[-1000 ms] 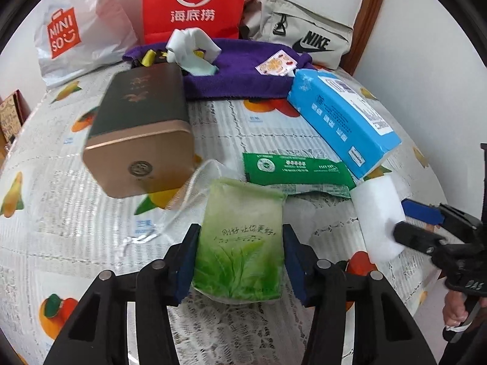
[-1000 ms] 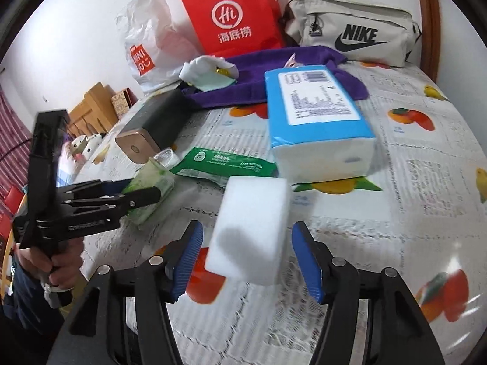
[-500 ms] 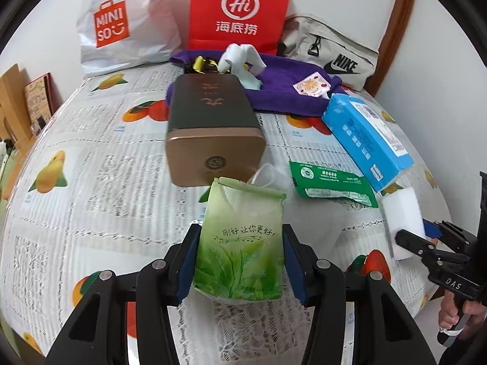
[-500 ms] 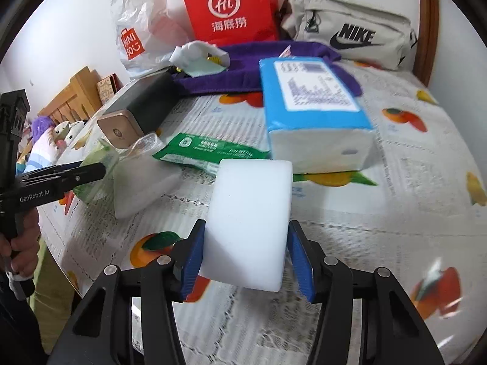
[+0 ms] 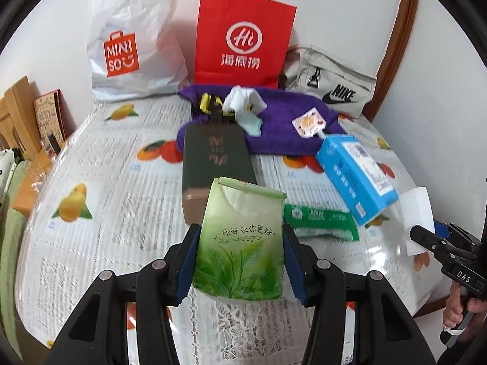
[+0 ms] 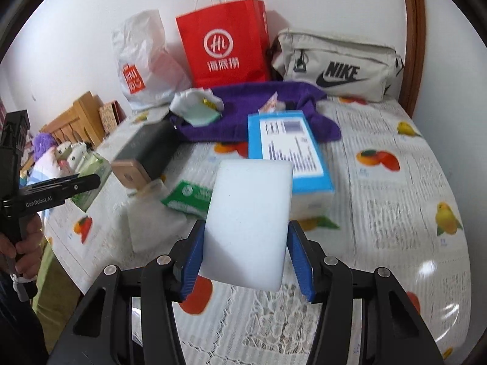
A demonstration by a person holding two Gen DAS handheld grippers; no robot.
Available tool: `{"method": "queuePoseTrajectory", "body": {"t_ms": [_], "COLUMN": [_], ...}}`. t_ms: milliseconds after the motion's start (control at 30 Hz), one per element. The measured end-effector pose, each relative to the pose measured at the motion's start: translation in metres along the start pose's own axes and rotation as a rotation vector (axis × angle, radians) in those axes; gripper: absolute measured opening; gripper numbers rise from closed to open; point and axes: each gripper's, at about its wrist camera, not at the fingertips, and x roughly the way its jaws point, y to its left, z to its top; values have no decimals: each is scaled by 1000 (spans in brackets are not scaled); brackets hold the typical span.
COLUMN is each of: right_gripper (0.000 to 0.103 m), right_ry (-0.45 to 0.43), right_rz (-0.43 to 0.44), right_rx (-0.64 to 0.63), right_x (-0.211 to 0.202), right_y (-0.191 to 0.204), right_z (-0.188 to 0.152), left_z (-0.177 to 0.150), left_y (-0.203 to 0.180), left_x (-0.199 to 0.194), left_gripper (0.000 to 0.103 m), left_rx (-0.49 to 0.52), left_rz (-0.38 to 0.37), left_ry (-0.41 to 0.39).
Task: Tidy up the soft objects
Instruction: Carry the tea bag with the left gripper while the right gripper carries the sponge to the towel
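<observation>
Tissue pack (image 5: 240, 240): green leaf print, pinched by left tongs (image 5: 240, 261) | white sponge (image 6: 248, 225): pinched by right tongs (image 6: 246, 258)

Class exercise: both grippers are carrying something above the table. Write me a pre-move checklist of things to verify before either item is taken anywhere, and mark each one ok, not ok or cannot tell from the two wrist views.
1. Left gripper clamped on the green tissue pack: ok, both pads press its sides.
2. Right gripper clamped on the white sponge: ok, its jaws have just been closing onto it.
3. Both items lifted clear of the table: ok.
4. Grippers apart from each other: ok.
5. Where each item belongs: cannot tell, no bin or marked spot shows.
6. Blue tissue box and green wipes pack untouched on the table: ok.
</observation>
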Motion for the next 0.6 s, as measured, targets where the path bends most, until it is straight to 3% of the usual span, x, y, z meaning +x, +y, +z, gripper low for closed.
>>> {"method": "queuePoseTrajectory", "body": {"t_ms": [600], "right_gripper": [53], "right_ry": [-57], "right_rz": [20], "right_rx": [-47], "right_x": [12], "right_y": [-1], "right_z": [80], "left_z": [69], "left_y": [-2], "left_x": [5], "left_gripper": [50], "left_rx": [3], "left_rz": [14], "left_ry": [-34]}}
